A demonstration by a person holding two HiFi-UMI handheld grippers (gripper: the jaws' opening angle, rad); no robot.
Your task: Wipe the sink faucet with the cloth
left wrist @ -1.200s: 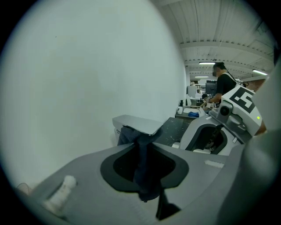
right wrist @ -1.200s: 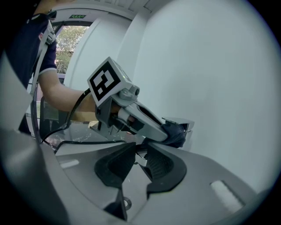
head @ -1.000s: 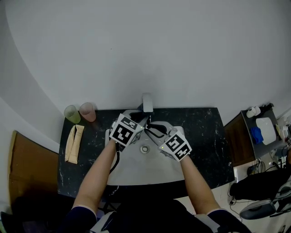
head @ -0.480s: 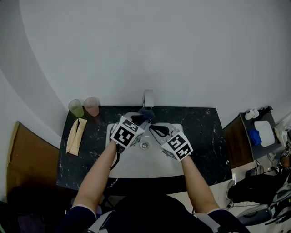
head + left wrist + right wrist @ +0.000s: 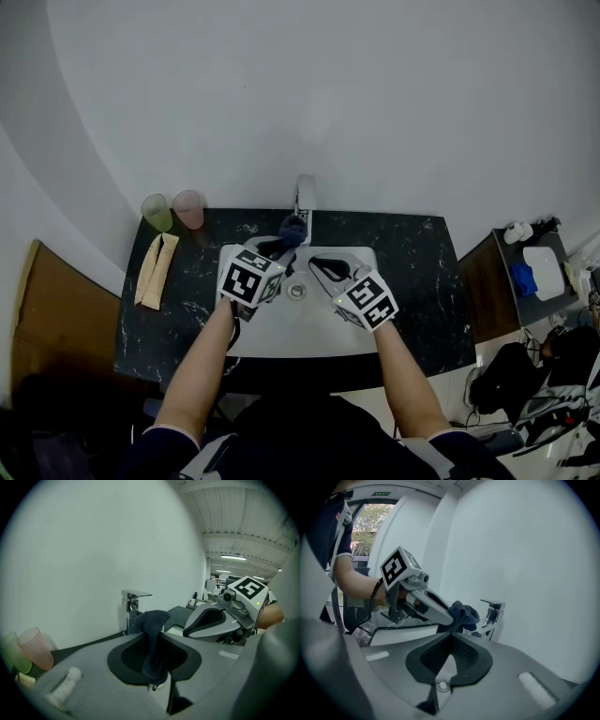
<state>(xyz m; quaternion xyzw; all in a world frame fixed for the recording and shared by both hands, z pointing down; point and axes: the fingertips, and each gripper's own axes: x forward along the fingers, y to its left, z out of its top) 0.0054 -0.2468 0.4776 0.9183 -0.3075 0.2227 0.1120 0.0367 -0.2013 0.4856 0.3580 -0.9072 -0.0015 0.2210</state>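
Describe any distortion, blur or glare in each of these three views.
Head view: evenly lit, wall seam bowed by the wide lens. Left gripper view: fisheye with dark corners, cups at the rim smeared, cloth fairly sharp. Right gripper view: same fisheye, window washed out, faucet clear.

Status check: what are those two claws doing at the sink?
Left gripper clamped on cloth, cloth beside faucet. Right gripper shut, empty. Nothing in the way.

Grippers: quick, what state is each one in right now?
Left gripper: closed on the cloth.
Right gripper: closed, nothing between its jaws.
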